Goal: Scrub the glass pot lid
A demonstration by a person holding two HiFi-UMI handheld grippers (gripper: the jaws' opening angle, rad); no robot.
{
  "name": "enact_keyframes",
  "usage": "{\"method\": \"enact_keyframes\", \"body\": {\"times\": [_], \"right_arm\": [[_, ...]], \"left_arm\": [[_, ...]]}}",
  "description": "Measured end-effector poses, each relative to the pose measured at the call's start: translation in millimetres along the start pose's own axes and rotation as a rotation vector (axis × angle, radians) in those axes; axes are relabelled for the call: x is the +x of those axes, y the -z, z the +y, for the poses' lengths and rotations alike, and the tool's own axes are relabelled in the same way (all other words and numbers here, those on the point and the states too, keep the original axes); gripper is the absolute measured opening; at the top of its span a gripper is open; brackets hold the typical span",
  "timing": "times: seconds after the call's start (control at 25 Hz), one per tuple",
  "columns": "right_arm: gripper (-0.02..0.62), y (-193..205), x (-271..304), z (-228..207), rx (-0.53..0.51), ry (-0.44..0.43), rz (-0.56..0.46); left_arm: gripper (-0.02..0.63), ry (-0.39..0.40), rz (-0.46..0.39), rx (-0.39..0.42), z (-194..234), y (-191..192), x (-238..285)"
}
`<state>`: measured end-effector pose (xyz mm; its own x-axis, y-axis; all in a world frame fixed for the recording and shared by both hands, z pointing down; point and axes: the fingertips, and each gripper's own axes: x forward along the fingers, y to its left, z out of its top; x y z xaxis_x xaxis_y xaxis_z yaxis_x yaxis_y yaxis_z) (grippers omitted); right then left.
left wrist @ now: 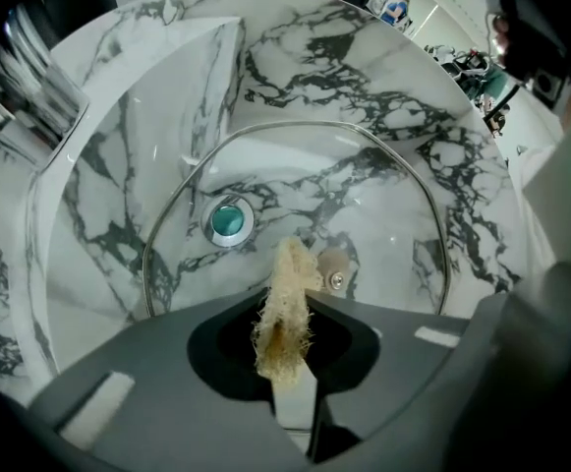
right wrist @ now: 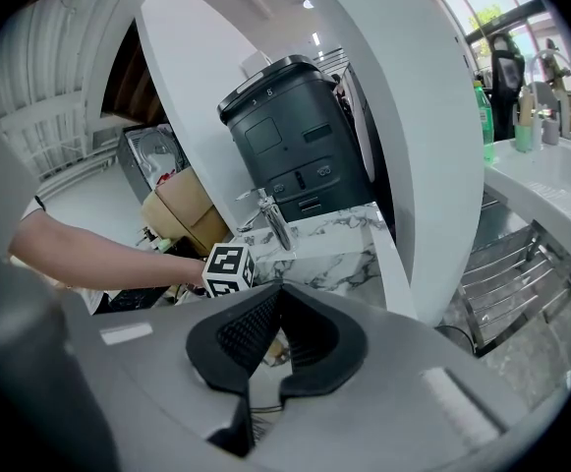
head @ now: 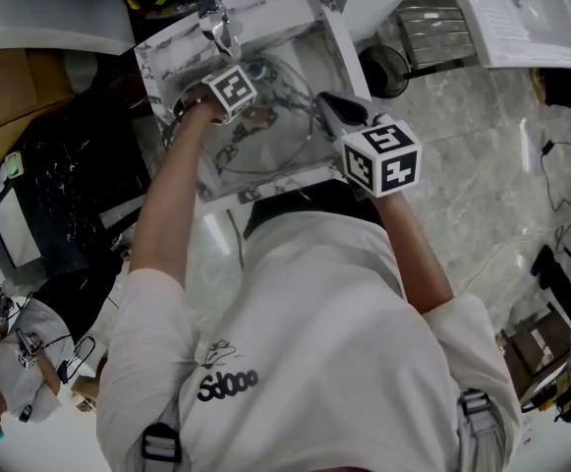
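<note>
scrubbing glass lid in a marble sink

lid (left wrist: 364,195) lies tilted in the sink (left wrist: 147,116), leaning on the basin wall, its lower rim near the drain (left wrist: 228,220). left claw (left wrist: 287,308) is clamped on a strip of pale loofah (left wrist: 290,268); the loofah tip sits at the glass beside the lid's knob screw (left wrist: 335,280). right claw (right wrist: 271,291) has its jaws together w/ nothing seen btwn them, held up by the sink's right edge, apart from the lid.

handling, as a guess: lid is stiff, fairly heavy, breakable, prob slick if wet, and could skid on the smooth marble. best hold is the metal rim or knob, not bare glass. loofah is soft and light.

room: tap (head: 218,23) at the back of the sink, grey stone-look floor (head: 482,165), white counters, a black appliance (right wrist: 290,136) behind.
</note>
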<state>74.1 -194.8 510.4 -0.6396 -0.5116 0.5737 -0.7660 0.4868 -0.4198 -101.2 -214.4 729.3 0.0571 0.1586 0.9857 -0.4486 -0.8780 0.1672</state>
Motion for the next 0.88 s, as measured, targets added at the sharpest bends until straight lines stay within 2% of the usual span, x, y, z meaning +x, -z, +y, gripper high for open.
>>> {"method": "enact_keyframes", "body": {"times": [0.48, 0.64, 0.72, 0.88], "right_arm": [[0.003, -11, 9, 12, -0.031, -0.015, 0.005], [0.003, -13, 11, 21, -0.027, -0.015, 0.000], [0.003, -12, 11, 28, -0.024, -0.014, 0.001], [0.003, -7, 11, 40, -0.021, -0.009, 0.002]], "left_arm": [[0.046, 0.052, -0.102, 0.053, -46, -28, 3], [0.048, 0.091, -0.062, 0.112, -70, -17, 5], [0.048, 0.089, -0.068, 0.138, -80, -13, 8], [0.048, 0.118, -0.014, 0.125, -96, 7, 12]]}}
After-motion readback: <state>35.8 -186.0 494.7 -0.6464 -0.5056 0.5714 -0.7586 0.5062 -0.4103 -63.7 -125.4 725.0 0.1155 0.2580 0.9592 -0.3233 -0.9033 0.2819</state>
